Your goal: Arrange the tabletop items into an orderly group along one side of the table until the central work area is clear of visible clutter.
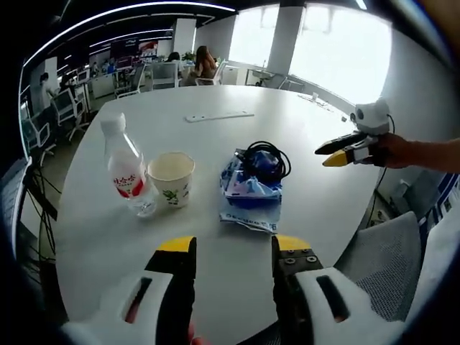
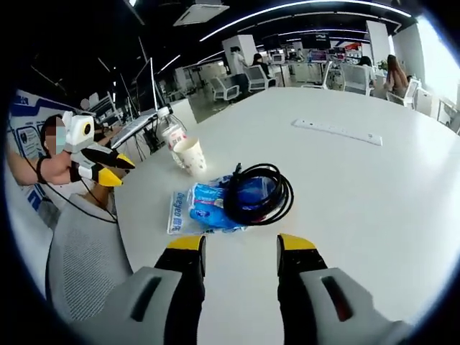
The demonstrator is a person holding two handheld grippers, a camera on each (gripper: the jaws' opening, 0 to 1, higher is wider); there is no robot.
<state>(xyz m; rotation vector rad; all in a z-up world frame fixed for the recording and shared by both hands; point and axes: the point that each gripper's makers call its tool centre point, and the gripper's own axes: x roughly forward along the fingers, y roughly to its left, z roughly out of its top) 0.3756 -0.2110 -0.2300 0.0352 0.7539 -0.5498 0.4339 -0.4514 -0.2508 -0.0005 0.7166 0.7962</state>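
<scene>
We see the big round white table (image 1: 287,115) across the middle of the left gripper view, and it takes most of the right gripper view too (image 2: 374,194). A grey mesh chair (image 1: 384,251) sits at lower right of the left gripper view, and at lower left of the right gripper view (image 2: 83,266)

Left gripper (image 1: 231,248) rises from bottom centre of its view, yellow-tipped jaws spread apart, nothing between them. In the right gripper view it sits at mid left (image 2: 113,167), off the table edge, in a person's hand, jaws parted

Right gripper (image 2: 241,246) at bottom centre of its own view, jaws released and empty. In the left gripper view it's at mid right (image 1: 341,151), over the table rim, jaws a little apart

Task items clustered centre of the left gripper view: blue plastic packet (image 1: 248,194) flat on the table, black coiled cable (image 1: 267,159) lying on its upper end. Left of it a paper cup (image 1: 172,178) stands upright, and a clear water bottle (image 1: 123,169) with a red label stands just beside the cup, further left

In the right gripper view the packet (image 2: 198,205) is centre, the cable (image 2: 259,194) on its right part, the cup (image 2: 190,154) and bottle (image 2: 172,136) up and to the left near the table edge

A thin white strip (image 1: 219,116) lies flat at upper centre, well apart from the cluster; upper right in the right gripper view (image 2: 336,131)
</scene>
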